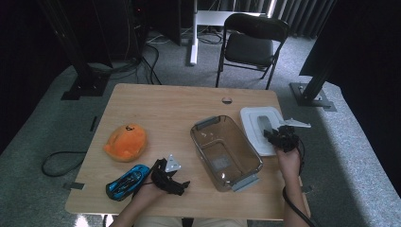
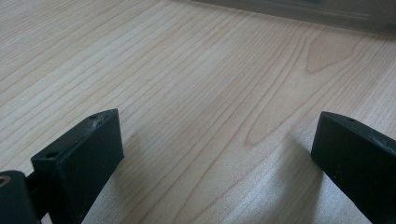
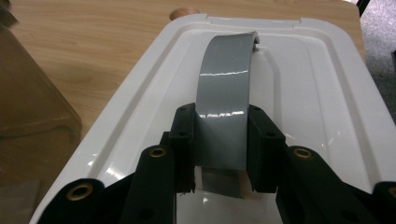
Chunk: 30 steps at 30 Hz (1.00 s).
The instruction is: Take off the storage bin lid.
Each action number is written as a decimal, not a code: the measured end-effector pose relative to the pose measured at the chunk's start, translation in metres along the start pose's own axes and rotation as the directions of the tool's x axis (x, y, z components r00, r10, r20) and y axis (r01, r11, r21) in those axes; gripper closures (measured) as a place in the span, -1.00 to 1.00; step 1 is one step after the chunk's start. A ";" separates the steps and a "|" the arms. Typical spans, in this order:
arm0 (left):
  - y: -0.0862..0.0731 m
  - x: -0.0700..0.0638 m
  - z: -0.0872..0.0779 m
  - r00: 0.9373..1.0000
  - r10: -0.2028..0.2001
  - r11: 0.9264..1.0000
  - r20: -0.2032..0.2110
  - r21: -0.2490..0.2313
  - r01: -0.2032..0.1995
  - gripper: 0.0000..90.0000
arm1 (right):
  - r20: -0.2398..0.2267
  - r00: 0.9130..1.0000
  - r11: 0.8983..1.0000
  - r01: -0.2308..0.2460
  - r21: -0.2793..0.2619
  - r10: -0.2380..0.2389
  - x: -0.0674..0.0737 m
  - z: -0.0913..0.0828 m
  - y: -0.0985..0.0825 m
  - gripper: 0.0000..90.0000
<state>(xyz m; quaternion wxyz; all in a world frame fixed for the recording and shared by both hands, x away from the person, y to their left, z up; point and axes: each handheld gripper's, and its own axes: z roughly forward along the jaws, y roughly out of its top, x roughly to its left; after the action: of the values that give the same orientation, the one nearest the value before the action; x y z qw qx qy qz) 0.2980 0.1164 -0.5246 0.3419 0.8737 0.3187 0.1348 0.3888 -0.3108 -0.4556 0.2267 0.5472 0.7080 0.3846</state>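
The right gripper (image 3: pixel 219 149) had its fingers pinching the grey handle (image 3: pixel 226 93) of the white lid (image 1: pixel 253 125) beside the clear bin (image 1: pixel 226 151), while the left gripper (image 2: pixel 219 154) rested with fingers spread over the bare surface (image 2: pixel 196 70).

The bench (image 1: pixel 179 101) is pale wood with a fine streaked grain, and at its nine o'clock side lies an orange plush toy (image 1: pixel 126 142) with a small dark mark on top, a glossy blue and black toy car (image 1: pixel 127 182) below it. Toward three o'clock, the white lid (image 3: pixel 299 88) carries a shiny grey handle (image 3: pixel 226 93), beside a smoky brown see-through bin (image 1: pixel 225 151) with grey end grips. Both grippers' fingers (image 2: pixel 79 161) are matt black.
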 end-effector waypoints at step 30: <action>0.000 0.000 0.000 1.000 0.000 1.000 0.000 0.000 0.000 -0.94 | 0.010 1.000 0.995 0.004 0.097 -0.006 0.002 0.045 -0.037 0.49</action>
<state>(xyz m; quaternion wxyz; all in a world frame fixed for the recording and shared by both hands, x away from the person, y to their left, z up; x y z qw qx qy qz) 0.2979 0.1164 -0.5245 0.3417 0.8738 0.3187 0.1348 0.3994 -0.2999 -0.5116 0.2047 0.5578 0.7259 0.3464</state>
